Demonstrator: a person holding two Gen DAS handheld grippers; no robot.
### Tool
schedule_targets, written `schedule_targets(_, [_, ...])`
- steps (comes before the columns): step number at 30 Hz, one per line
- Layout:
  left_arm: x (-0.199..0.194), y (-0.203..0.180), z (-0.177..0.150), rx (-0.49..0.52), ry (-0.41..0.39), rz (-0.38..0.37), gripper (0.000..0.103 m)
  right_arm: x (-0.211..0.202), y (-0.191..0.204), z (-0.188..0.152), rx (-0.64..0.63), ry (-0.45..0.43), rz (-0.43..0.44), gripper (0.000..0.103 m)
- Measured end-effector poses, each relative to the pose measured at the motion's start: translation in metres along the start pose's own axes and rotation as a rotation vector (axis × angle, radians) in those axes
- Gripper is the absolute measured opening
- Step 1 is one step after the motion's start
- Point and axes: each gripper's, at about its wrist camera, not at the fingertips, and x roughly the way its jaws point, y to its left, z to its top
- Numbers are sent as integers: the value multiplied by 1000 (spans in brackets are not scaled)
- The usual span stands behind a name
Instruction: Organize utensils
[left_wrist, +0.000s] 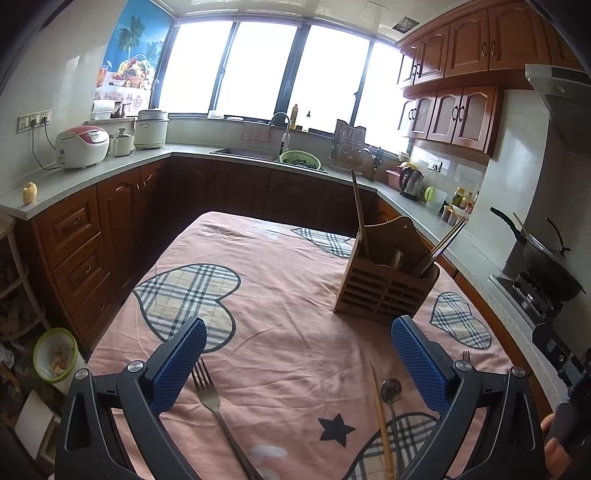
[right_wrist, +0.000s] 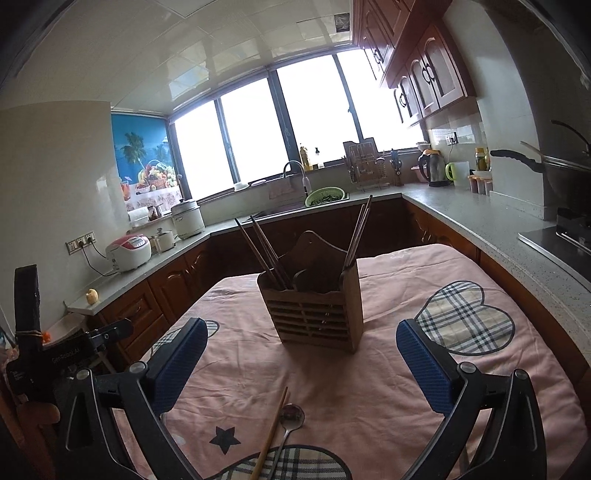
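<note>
A: Left wrist view. What does the left claw (left_wrist: 298, 360) show?

B: Its blue-padded fingers (left_wrist: 181, 363) stand wide apart with nothing between them, above the pink heart-print cloth covering the surface (left_wrist: 280, 295). A steel fork (left_wrist: 212, 398) lies on the cloth just beside the left finger, tines pointing far.

A: And toward the right?

B: A single wooden chopstick (left_wrist: 380, 421) and a steel spoon (left_wrist: 391, 391) lie side by side near the right finger. The tines of a second fork (left_wrist: 466, 355) peep out behind that finger. The slatted wooden utensil holder (left_wrist: 388, 280) stands upright at far right on the cloth, with a wooden handle in its left compartment and chopsticks leaning in its right one.

A: Right wrist view?

B: The right claw (right_wrist: 301, 363) is likewise spread open and grips nothing. The utensil holder (right_wrist: 314, 306) stands at centre, beyond the fingers, with dark chopsticks (right_wrist: 266, 251) in its left compartment and a lighter bundle in its right. The chopstick (right_wrist: 271, 435) and the spoon (right_wrist: 290, 417) lie near, between the fingers, toward the left one.
</note>
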Motion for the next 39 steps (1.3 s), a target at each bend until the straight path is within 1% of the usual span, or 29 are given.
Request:
schedule_targets(5, [-26,-1,-18,37,-20,6,102,-21,12,-17,-51,5,-2,103])
schedule_targets(9, [-47,-2,-34,66,-21,-3,102,-37,21,-24,-92,10,0,103])
schedule_targets(16, [-83,-5,-65,114,-47,1,102,-80,34,-34,-124,-50,9,103])
schedule_targets(18, [-88,-5,-74,117,-60,7,102,-87,37,-44,-140,-56,-6,103])
schedule_targets(20, [-94,-6,-81,114,-75,11,102,-92,39,-56,-153,-73,-55,103])
schedule_targets(25, [-100,-11,-101,139,-95,35,102,-101,36,-79,-145,-111,-101,103])
schedule_targets(28, [-103,-13,-112,153,-106,53,102,-102,31,-87,-127,-115,-106,103])
schedule_targets(32, [-104,-14,-124,153,-101,73,102,-103,24,-99,-103,-94,-109,103])
schedule_targets(35, [-102,-17,-128,161,-83,82,102,-101,20,-106,-88,-67,-114,103])
schedule_targets(39, [-102,-18,-128,166,-80,88,102,-102,20,-114,-86,-52,-127,103])
